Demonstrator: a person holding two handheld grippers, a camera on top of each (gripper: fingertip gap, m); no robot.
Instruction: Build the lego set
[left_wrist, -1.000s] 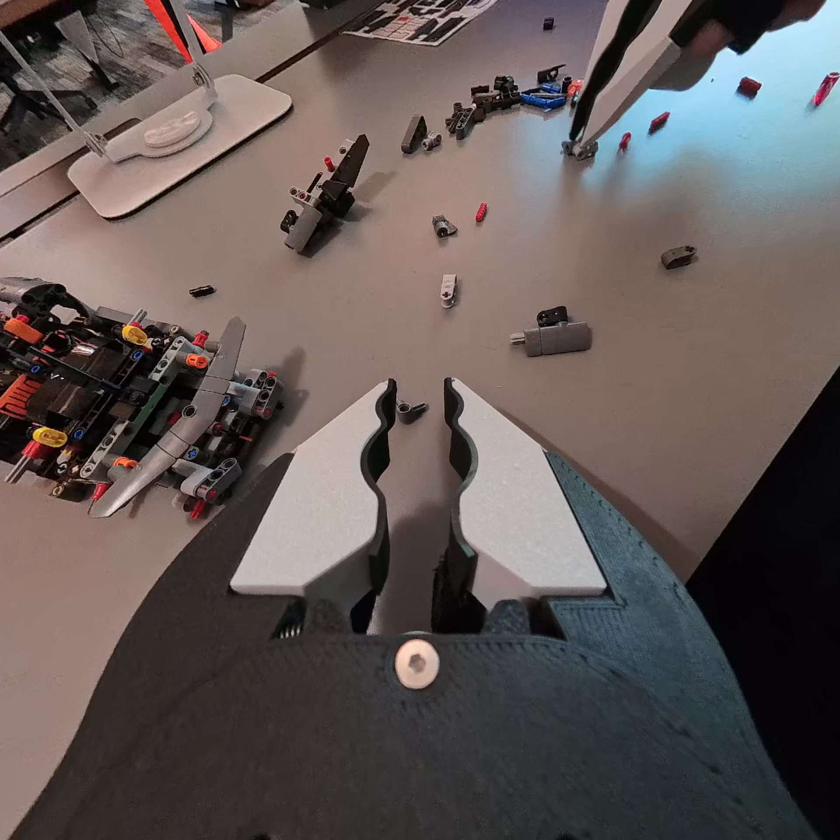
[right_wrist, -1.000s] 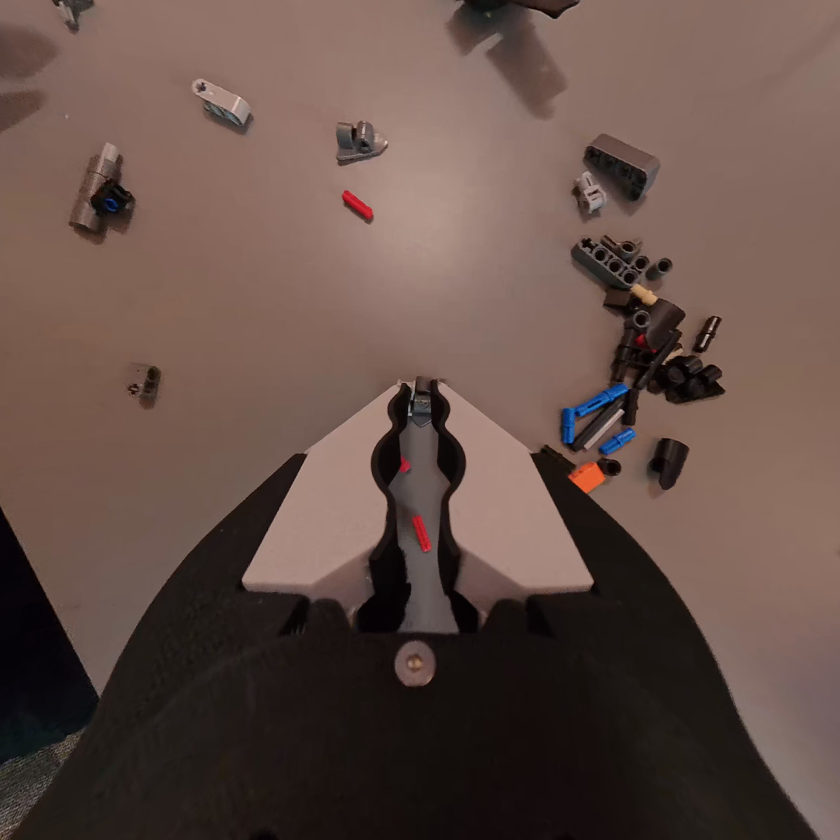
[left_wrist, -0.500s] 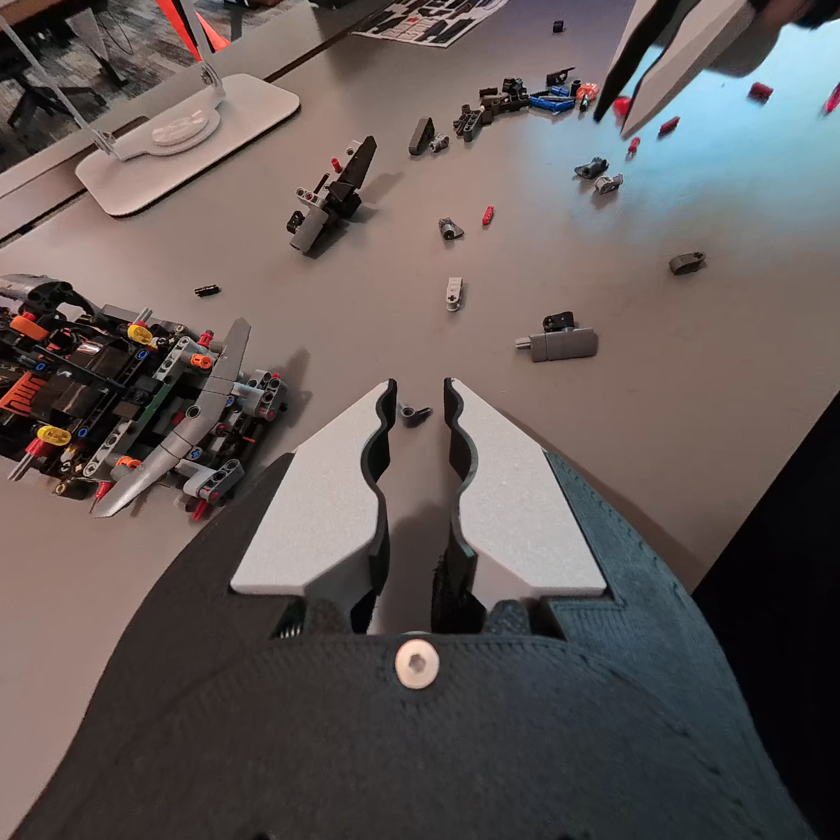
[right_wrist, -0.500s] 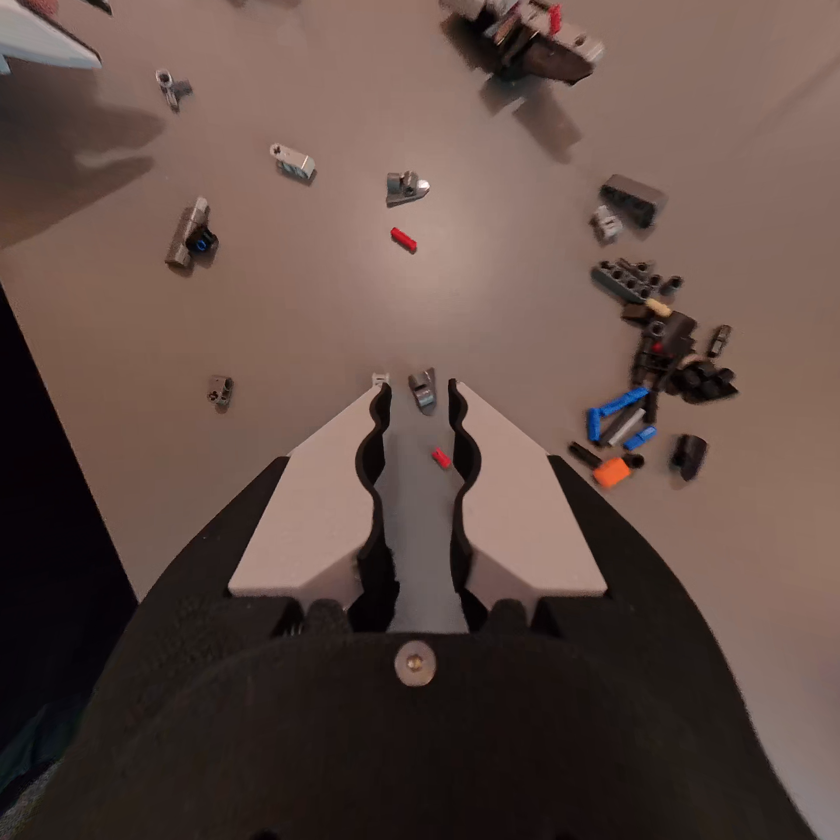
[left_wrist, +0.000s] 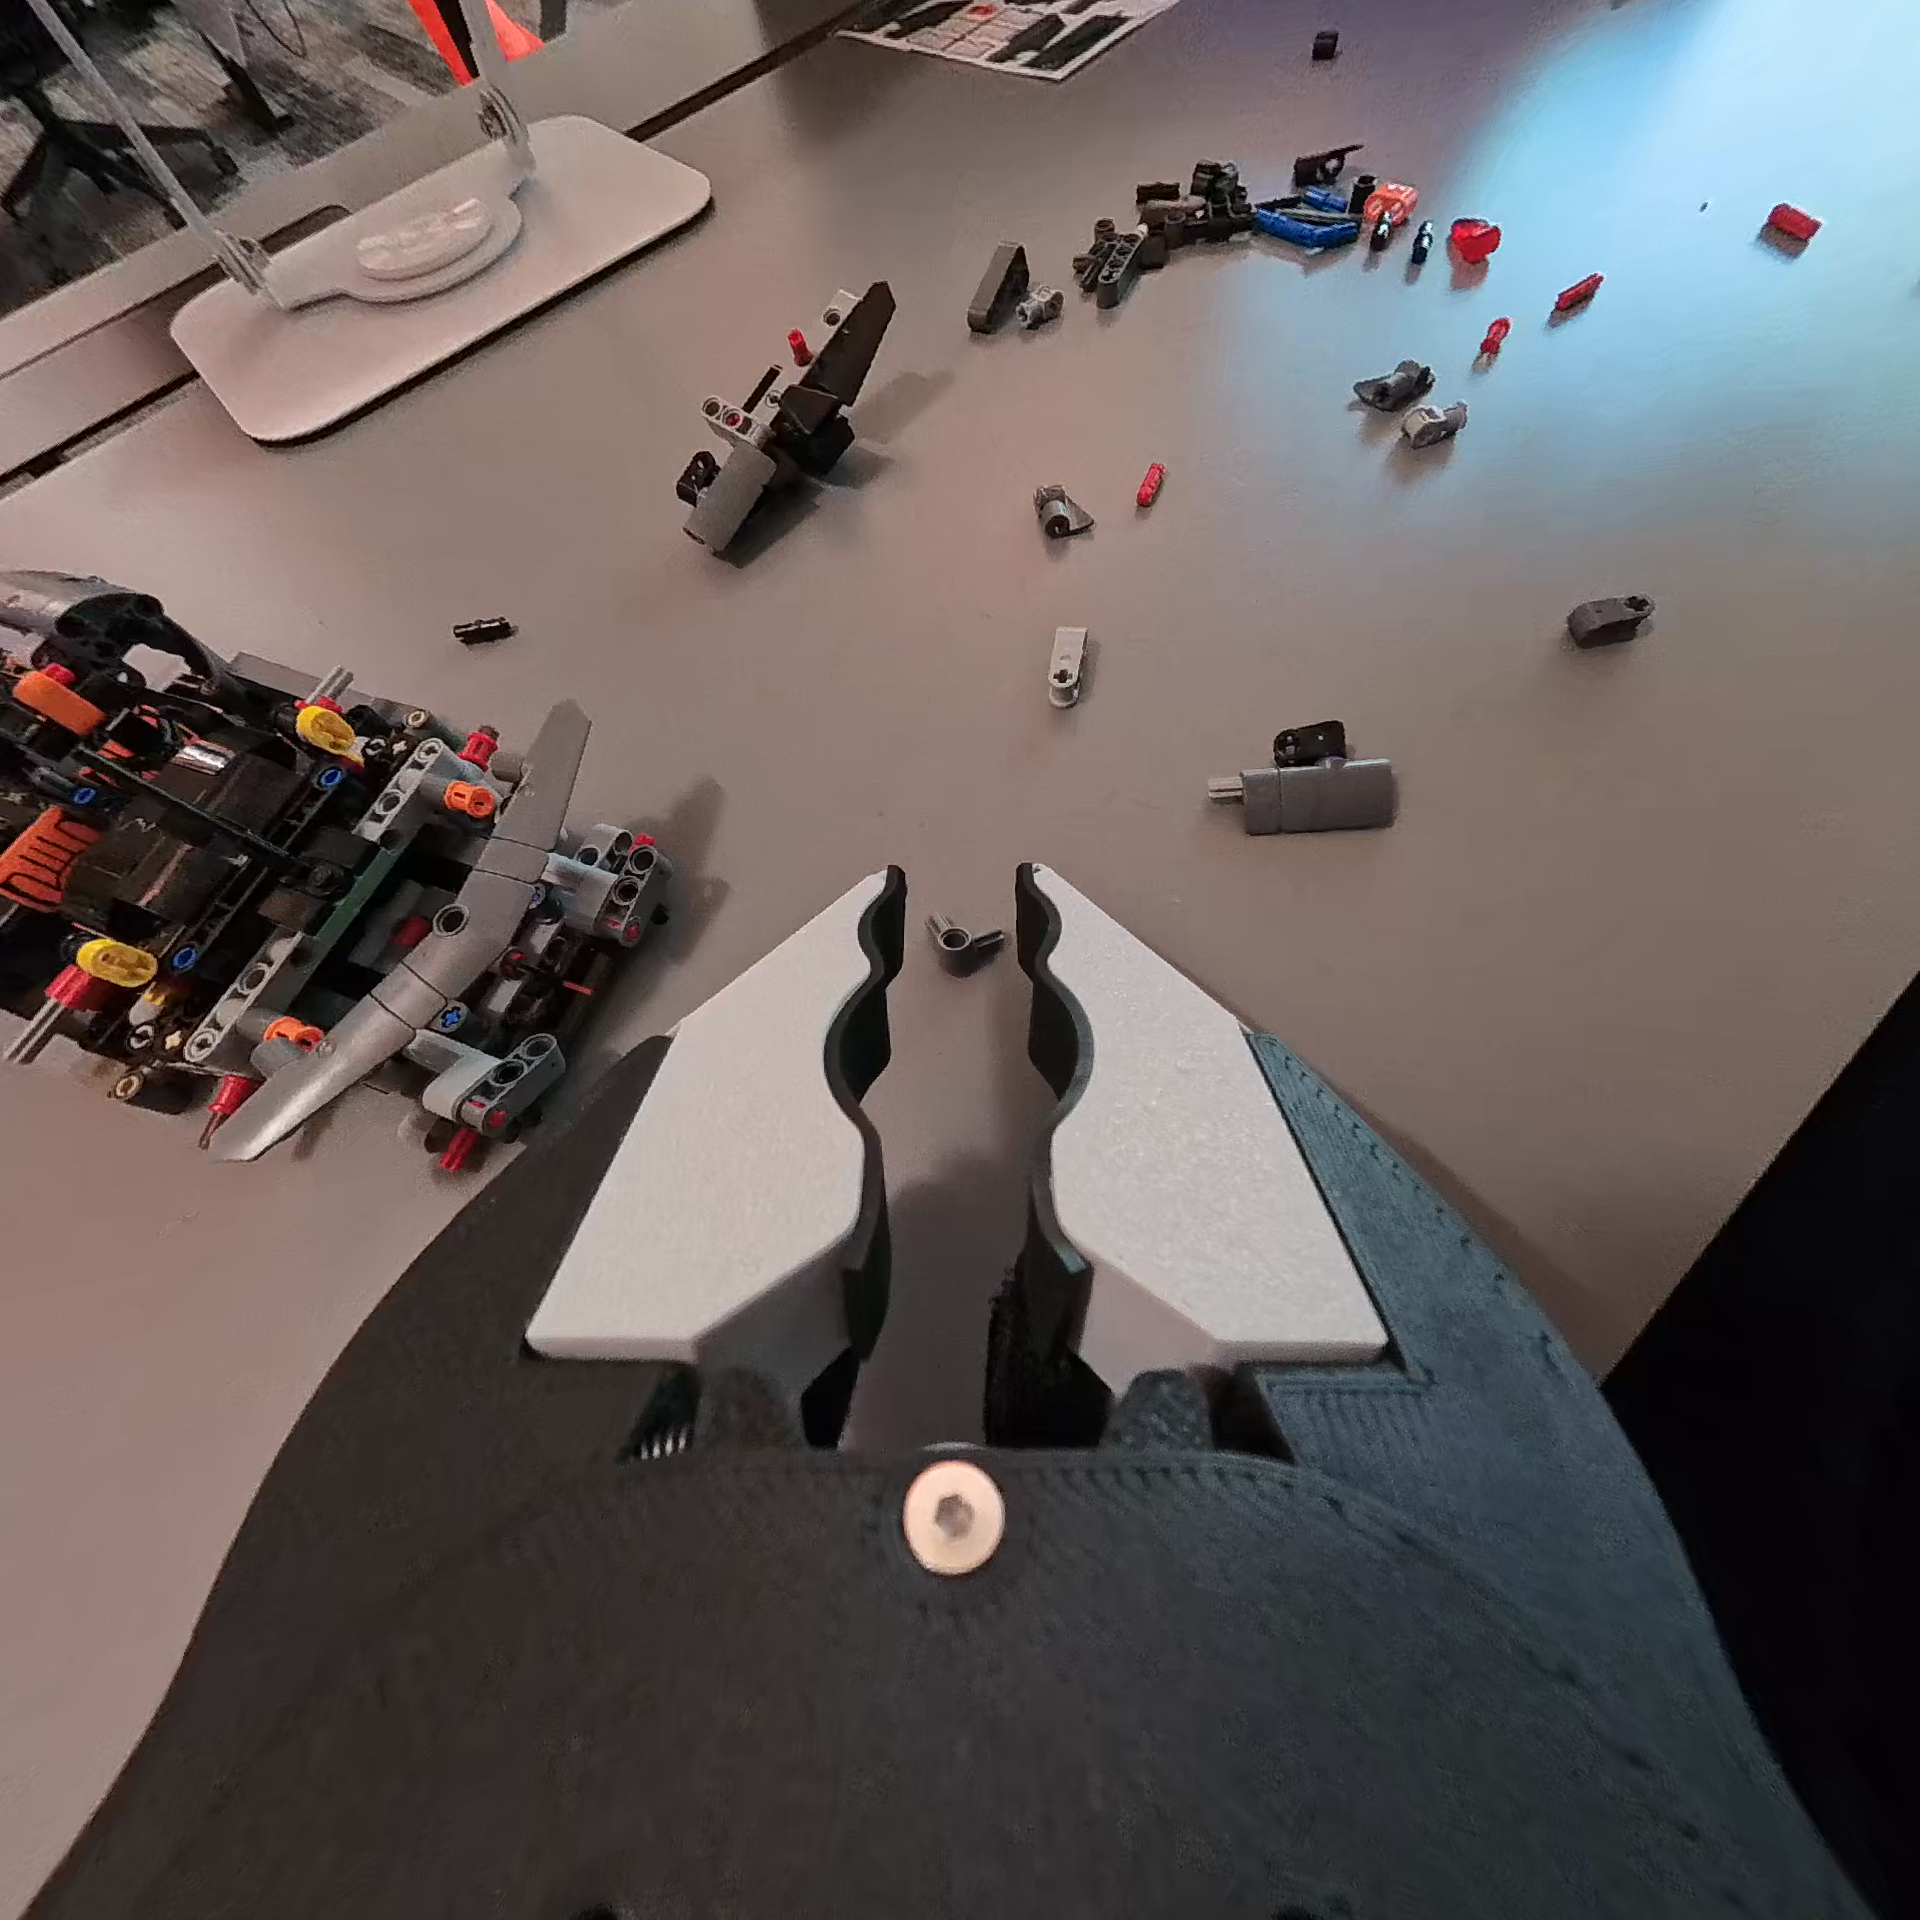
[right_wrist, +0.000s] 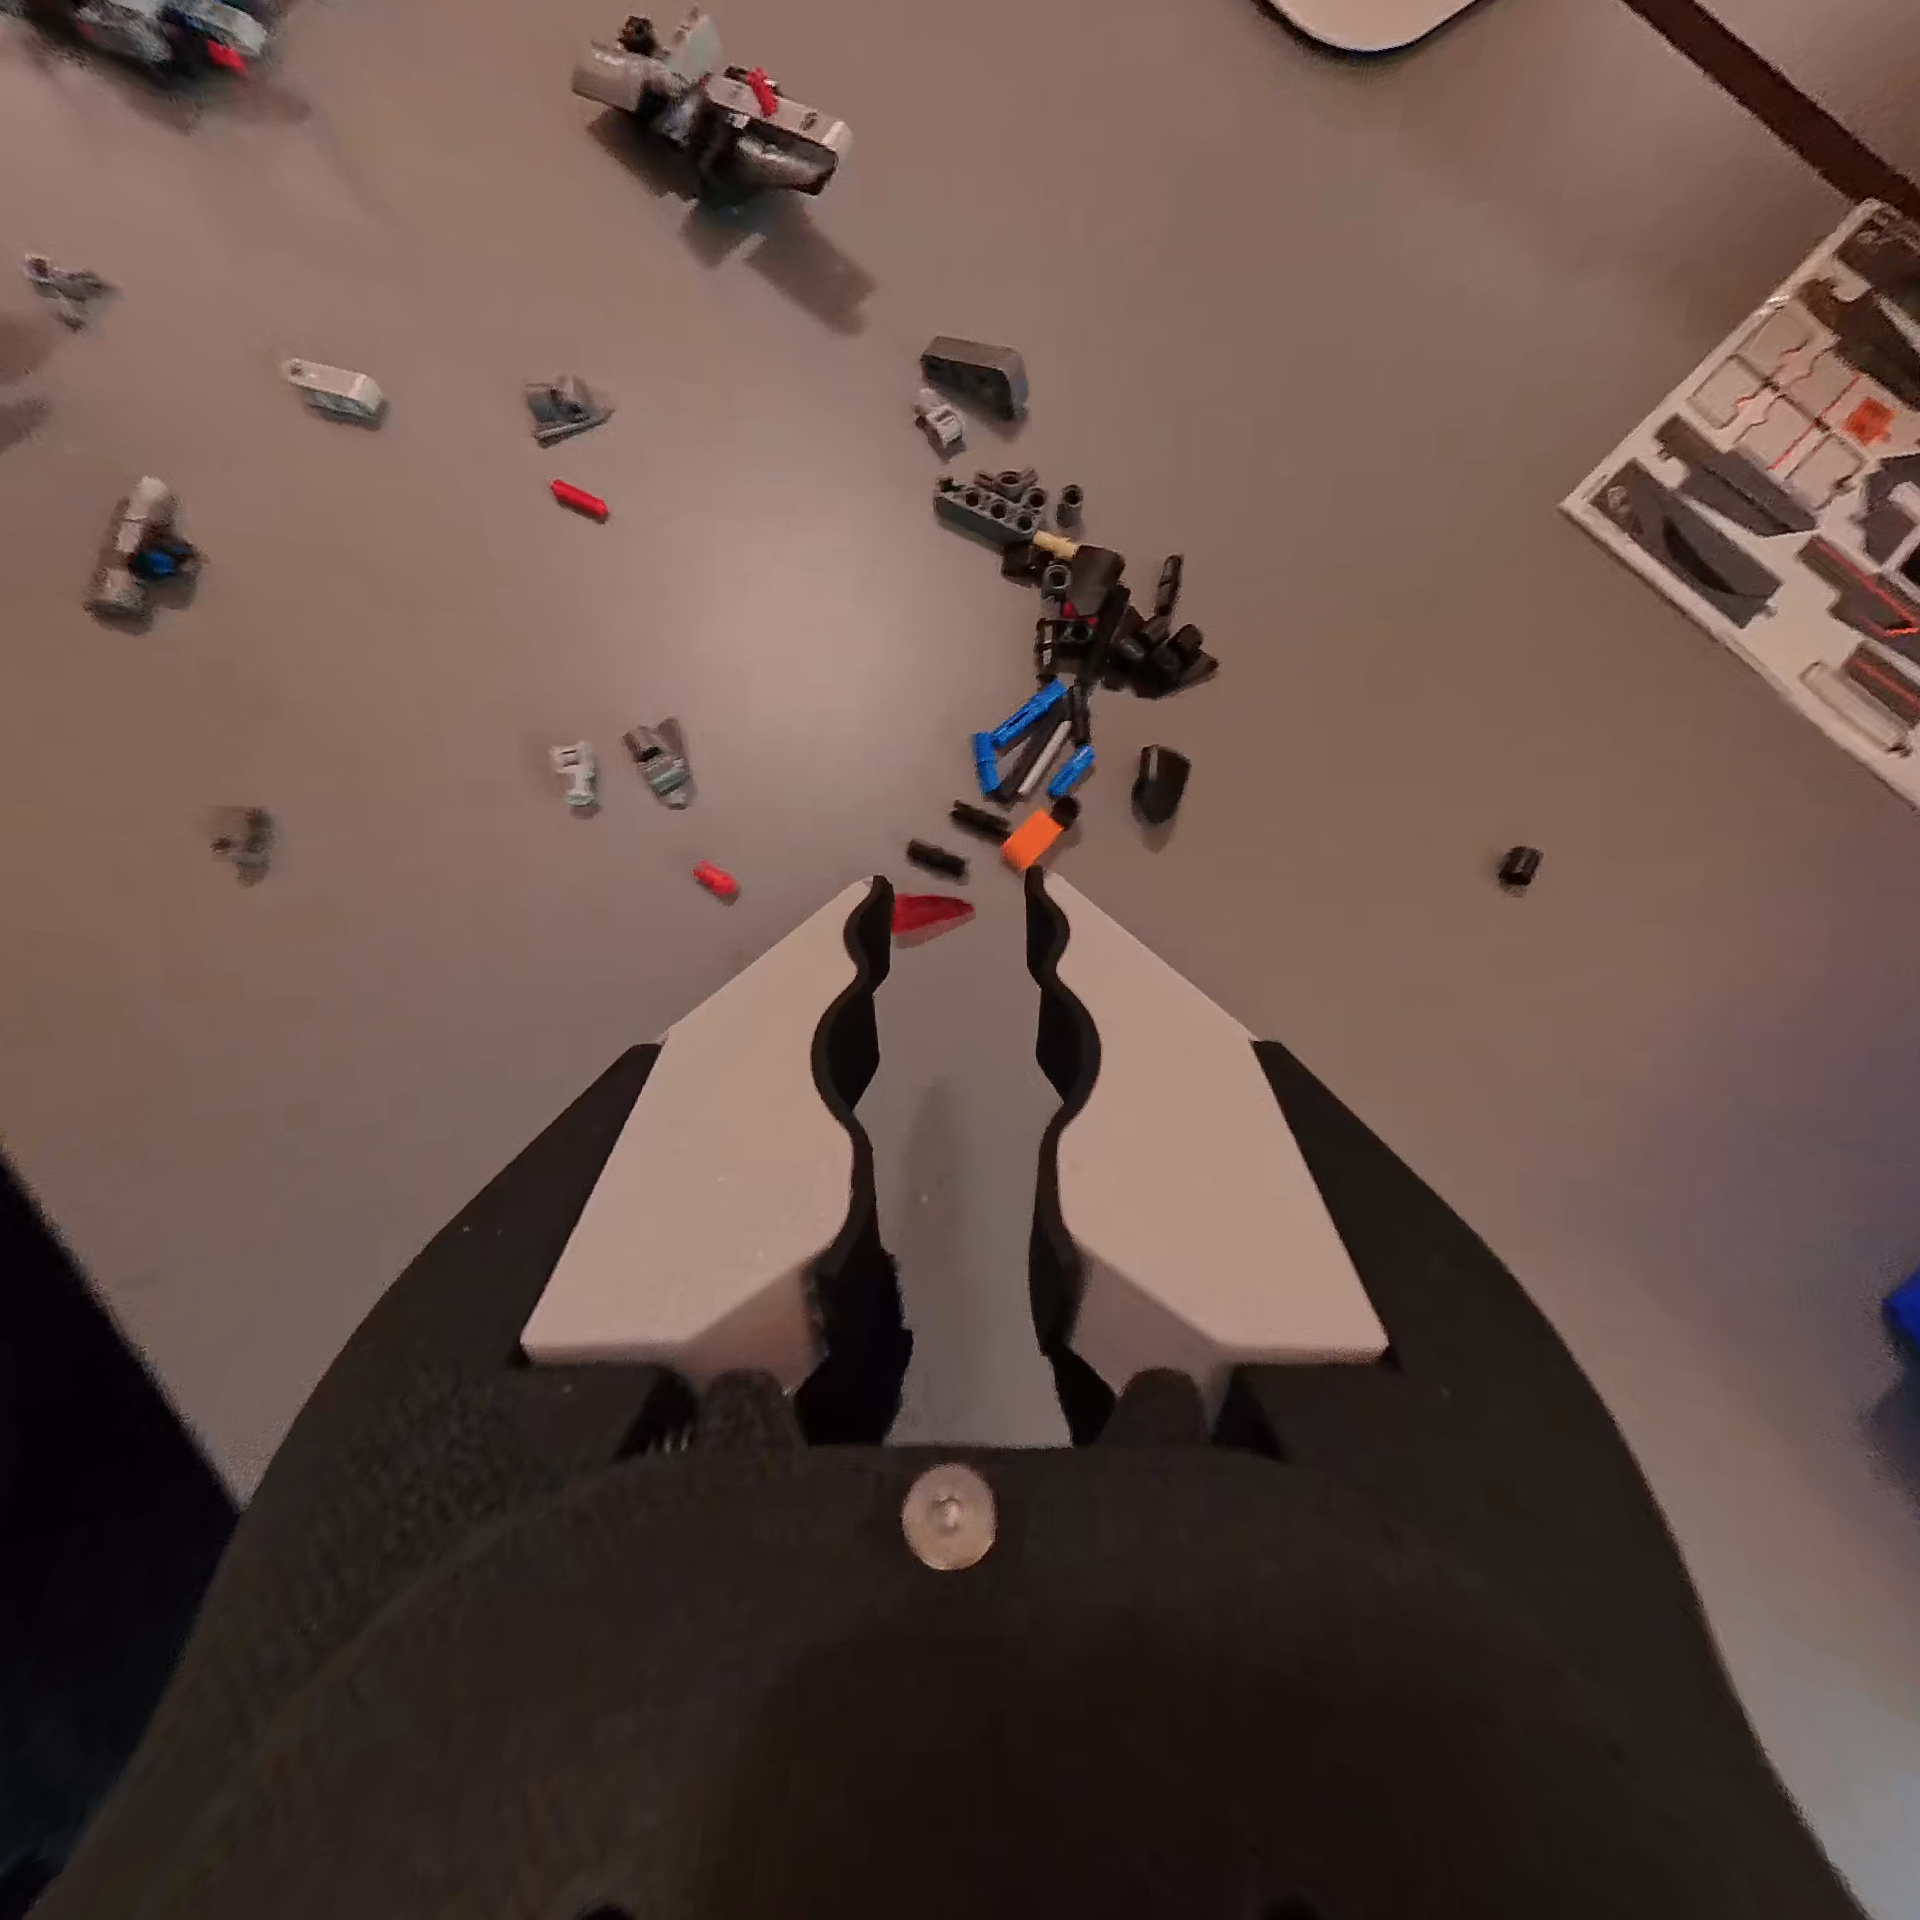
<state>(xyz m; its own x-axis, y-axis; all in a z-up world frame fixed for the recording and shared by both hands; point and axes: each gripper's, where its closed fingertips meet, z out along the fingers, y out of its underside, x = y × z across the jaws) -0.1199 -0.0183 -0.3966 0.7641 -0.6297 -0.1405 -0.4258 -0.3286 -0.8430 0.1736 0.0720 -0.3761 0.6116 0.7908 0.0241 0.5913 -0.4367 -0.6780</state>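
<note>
My left gripper (left_wrist: 960, 879) is open and empty, low over the grey table (left_wrist: 831, 665). A small dark grey connector (left_wrist: 964, 938) lies on the table between its tips. The partly built lego car (left_wrist: 281, 883) sits to its left. A small grey and black sub-assembly (left_wrist: 784, 416) lies farther off; it also shows in the right wrist view (right_wrist: 717, 109). My right gripper (right_wrist: 956, 883) is open and empty, held above the table. A red slanted piece (right_wrist: 928, 916) lies below its tips. Two small grey pieces (right_wrist: 623, 769) lie to its left.
A pile of black, blue and orange pieces (right_wrist: 1081, 665) lies ahead of the right gripper. A sticker sheet (right_wrist: 1787, 520) lies at the far right. A white stand base (left_wrist: 436, 260) sits at the back left. Loose red pins (left_wrist: 1148, 483) and grey parts (left_wrist: 1314, 790) are scattered about. Tip to tip, the grippers are about 30 cm apart. The red slanted piece (right_wrist: 928, 916) is about 6 cm from my right fingertips. Seen from the left wrist view (left_wrist: 1474, 233) as well.
My right gripper opened and let go of the small grey pieces, then rose and moved right, out of the left wrist view. My left gripper has stayed put.
</note>
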